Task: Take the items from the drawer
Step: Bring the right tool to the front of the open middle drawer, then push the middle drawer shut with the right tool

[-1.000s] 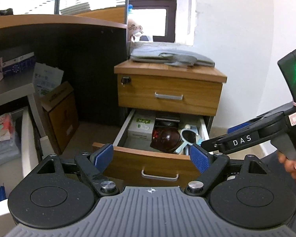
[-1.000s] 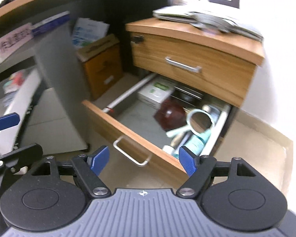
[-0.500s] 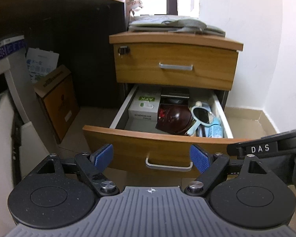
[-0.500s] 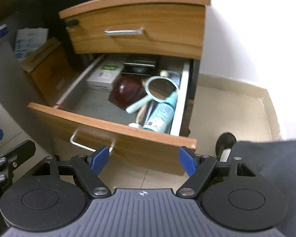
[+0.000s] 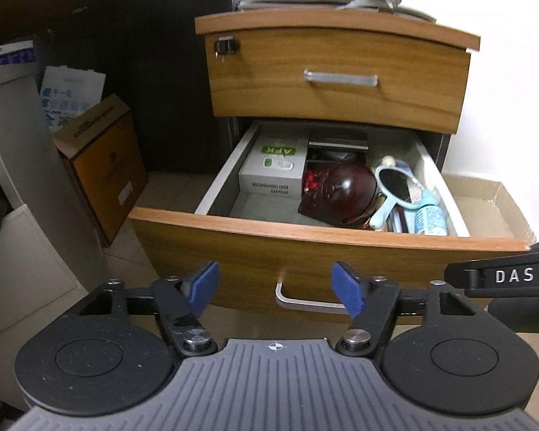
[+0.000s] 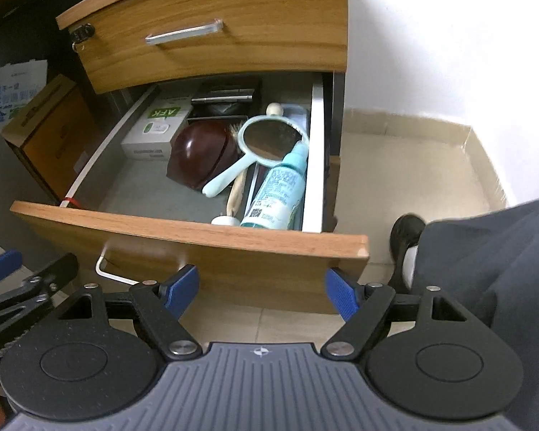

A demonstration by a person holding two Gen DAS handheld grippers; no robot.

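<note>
While held low before open drawer (image 6: 183, 237), both tools (image 5: 275, 287) (image 6: 262, 289) level, spread

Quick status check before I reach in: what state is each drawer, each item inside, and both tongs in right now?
Upper drawer: shut.
Lower drawer: pulled open.
White box: lying flat, closed.
Dark red wooden case: closed, resting beside the box.
Hand mirror: lying face up.
Bottle: lying on its side, capped.
Left tongs: open, empty.
Right tongs: open, empty.
</note>
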